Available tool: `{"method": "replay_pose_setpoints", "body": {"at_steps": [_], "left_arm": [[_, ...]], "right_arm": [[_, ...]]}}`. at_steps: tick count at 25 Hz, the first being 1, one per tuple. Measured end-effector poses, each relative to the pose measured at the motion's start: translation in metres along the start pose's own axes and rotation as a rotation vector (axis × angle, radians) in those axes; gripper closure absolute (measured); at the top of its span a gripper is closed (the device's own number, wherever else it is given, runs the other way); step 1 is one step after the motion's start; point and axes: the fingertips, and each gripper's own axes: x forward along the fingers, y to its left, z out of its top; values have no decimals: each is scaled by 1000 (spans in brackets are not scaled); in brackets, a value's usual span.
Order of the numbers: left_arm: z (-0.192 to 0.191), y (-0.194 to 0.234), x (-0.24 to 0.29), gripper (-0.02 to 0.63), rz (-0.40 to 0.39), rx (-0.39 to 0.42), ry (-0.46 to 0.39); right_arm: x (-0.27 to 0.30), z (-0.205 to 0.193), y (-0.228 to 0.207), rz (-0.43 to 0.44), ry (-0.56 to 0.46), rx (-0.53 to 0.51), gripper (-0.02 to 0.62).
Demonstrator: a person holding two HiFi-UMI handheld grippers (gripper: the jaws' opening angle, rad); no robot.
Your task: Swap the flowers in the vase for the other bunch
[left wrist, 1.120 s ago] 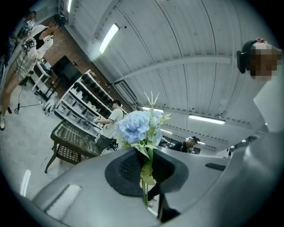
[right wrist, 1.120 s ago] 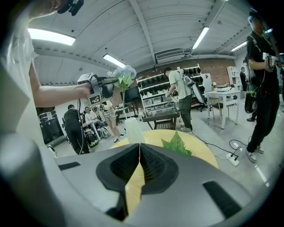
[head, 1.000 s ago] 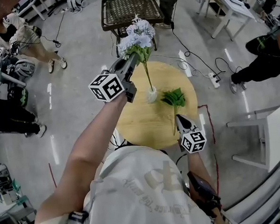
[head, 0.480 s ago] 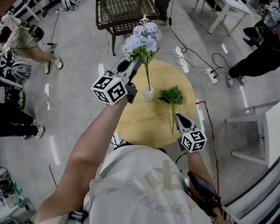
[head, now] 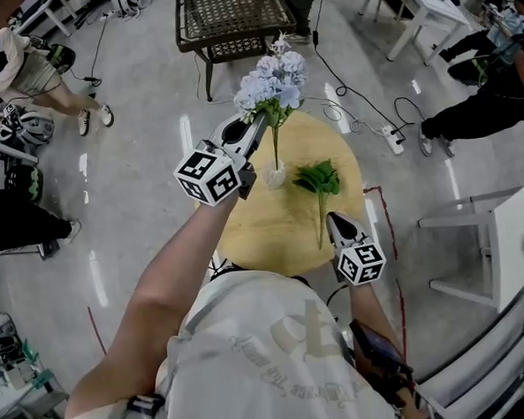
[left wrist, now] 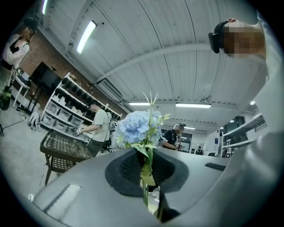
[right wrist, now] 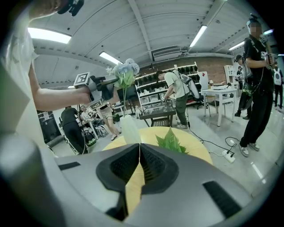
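The left gripper (head: pixel 257 125) has its fingers closed on the stem of the blue hydrangea bunch (head: pixel 272 78), just under the flower head. The stem hangs close to upright over the small white vase (head: pixel 276 174). From the head view I cannot tell whether the stem's lower end has cleared the vase mouth or sits inside it. The vase stands upright on the round wooden counter (head: pixel 255 240), towards its far side.

The other bunch, a green leafy stem (head: pixel 319 179), lies flat on the counter just to the right of the vase. Its leaves are at the far end and its bare stem runs back towards the near edge. That far-to-near line is the one that matters for picking it up.

The right gripper (head: pixel 335 219) rests at the near right of the counter with its fingers fully together and nothing between them; in its own view only the counter top shows below the pads. The bare stem lies just to the left of these fingers and roughly parallel to them. The right hand is much the nearer of the two to this bunch, while the left is raised and occupied.

My judgement is that the right fingers must open and shift a little to the left to straddle the stem across its length.
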Motion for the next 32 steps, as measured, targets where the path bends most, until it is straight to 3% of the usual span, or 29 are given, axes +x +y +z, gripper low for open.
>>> {"method": "replay_pose_setpoints", "body": {"at_steps": [10,32], "left_arm": [[-31,-6,-10,586,7,69,50],[-84,-21,-31,584,20,90,141]], "right_arm": [[-1,-7,1,4,15,-9,588],[-2,-7,7,11,21,-18,588]]}}
